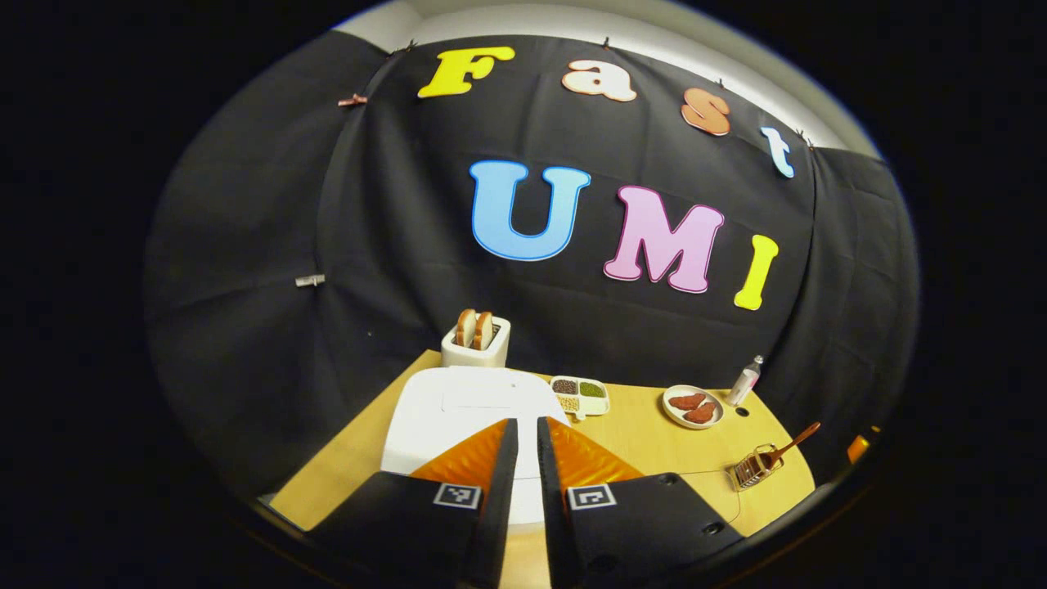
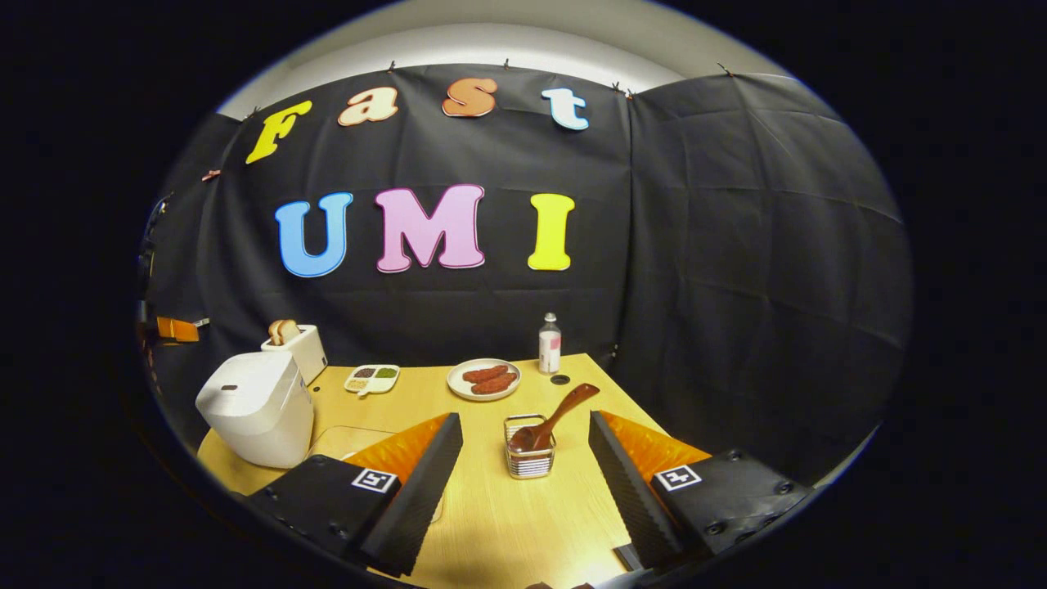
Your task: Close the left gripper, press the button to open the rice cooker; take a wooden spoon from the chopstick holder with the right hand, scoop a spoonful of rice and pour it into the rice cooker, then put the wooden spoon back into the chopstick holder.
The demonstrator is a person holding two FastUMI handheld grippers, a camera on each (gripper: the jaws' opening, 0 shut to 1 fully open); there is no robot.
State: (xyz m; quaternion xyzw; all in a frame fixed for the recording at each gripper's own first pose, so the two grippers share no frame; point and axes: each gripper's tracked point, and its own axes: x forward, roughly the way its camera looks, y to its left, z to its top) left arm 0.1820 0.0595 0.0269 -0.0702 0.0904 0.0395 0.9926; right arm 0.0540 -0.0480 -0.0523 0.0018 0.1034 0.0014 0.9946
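Standing lid-down at lower centre of the left gripper view, the rice cooker (image 1: pixel 458 413) lies just beyond the narrowed left hand-held gripper (image 1: pixel 526 433). The wide-spread right hand-held gripper (image 2: pixel 523 438) frames the chopstick holder (image 2: pixel 529 458), wooden spoon (image 2: pixel 553 417) inside.

Wooden table (image 2: pixel 523 523) bears rice cooker (image 2: pixel 258 405), toaster (image 2: pixel 298 348), plate (image 2: pixel 484 379), chopstick holder (image 2: pixel 530 454).

Table layout, booth wall behind.

Right gripper view: rice cooker (image 2: pixel 258 406) at the table's (image 2: pixel 507 515) left edge, toaster (image 2: pixel 298 348) just behind it (bread in its slots). Divided dish (image 2: pixel 372 379) sits right of the toaster, then plate (image 2: pixel 484 379), then bottle (image 2: pixel 550 343) at the back. Chopstick holder (image 2: pixel 530 446) stands nearer, in front of the plate, wooden spoon (image 2: pixel 554 418) in it, leaning right.
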